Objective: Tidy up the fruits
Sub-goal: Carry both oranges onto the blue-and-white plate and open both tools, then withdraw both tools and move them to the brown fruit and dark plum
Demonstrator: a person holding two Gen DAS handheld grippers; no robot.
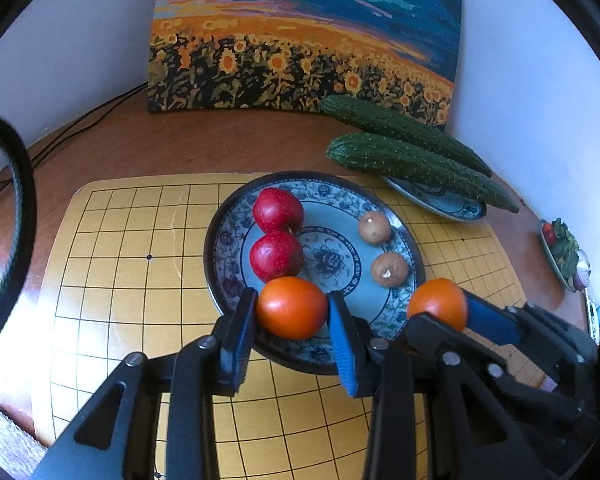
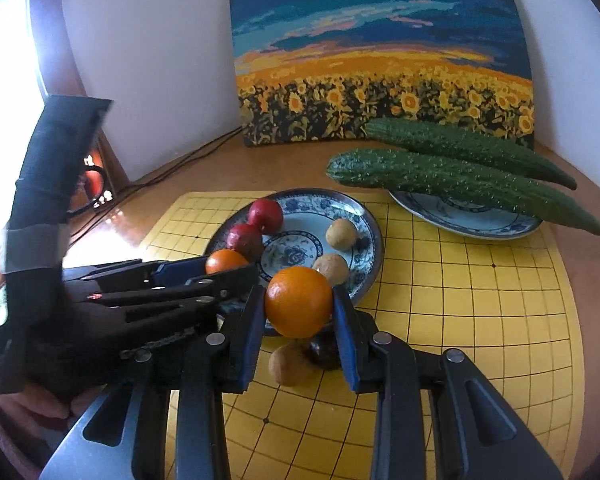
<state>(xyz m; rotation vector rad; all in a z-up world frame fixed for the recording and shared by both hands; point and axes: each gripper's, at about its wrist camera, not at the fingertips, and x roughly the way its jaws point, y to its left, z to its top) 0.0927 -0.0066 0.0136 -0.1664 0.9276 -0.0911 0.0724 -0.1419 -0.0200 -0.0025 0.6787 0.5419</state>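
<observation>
- The painting (image 2: pixel 380 52) leans on the wall at the back of the table (image 1: pixel 220 148); not part of my job.
- The mat (image 2: pixel 480 320), yellow with a grid, covers the near table and carries the work area.
- Two cucumbers (image 2: pixel 460 176) lie side by side across the far plate (image 2: pixel 468 220), overhanging it at both ends. I judge that group sorted.
- The near plate (image 1: pixel 380 320) takes the small fruit. It sits on the mat just beside the far plate.
- On it, two red fruits (image 1: pixel 278 236) touch each other on the left, and two brown fruits (image 1: pixel 382 248) sit apart on the right.
- My left gripper (image 1: pixel 292 316) is clamped on an orange fruit (image 1: pixel 292 308), held over the near rim of the plate, next to the red pair.
- My right gripper (image 2: pixel 299 304) is clamped on a second orange (image 2: pixel 299 302), also at the near rim, right of the first.
- Under the right gripper, a brown fruit (image 2: pixel 290 364) and a dark one (image 2: pixel 324 354) lie on the mat, touching, off the plate.
- Assessment: well along. Reds and two browns are placed; both oranges await release; the two on the mat are left.
</observation>
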